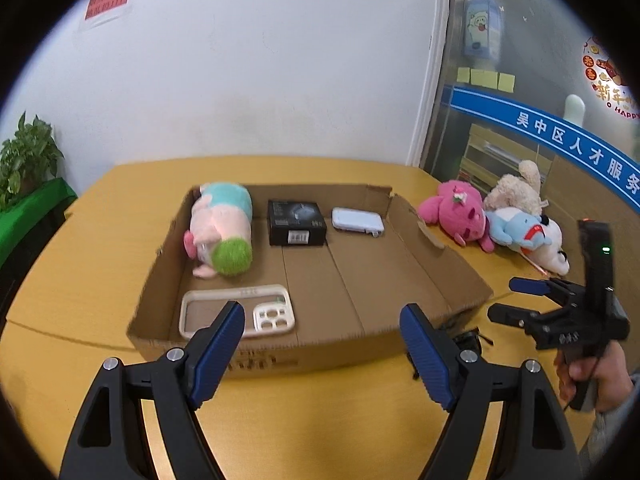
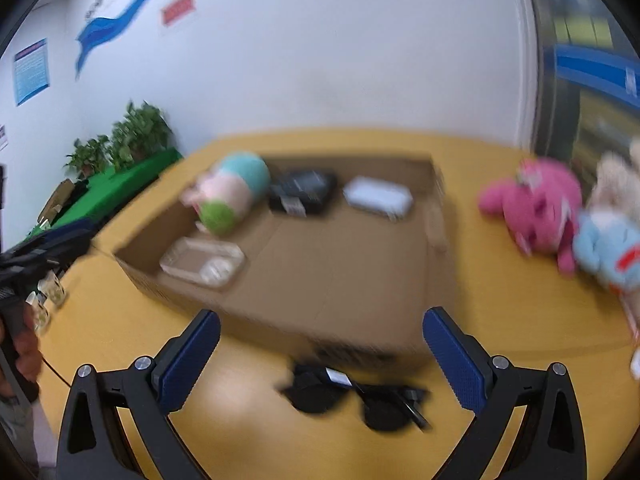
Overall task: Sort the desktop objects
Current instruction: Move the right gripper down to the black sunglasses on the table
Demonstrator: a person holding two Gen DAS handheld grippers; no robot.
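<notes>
Sunglasses [image 2: 356, 400] before cardboard tray [image 1: 440, 280], plush toys [image 1: 456, 216] beside

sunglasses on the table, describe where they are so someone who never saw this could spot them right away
Start at the shallow cardboard box on the yellow table. Just outside the box's near wall, on bare tabletop, lie the black sunglasses, in front of the right tool. They are the only dark, two-lensed item outside the box; the plush toys sit farther off to the right.
</notes>
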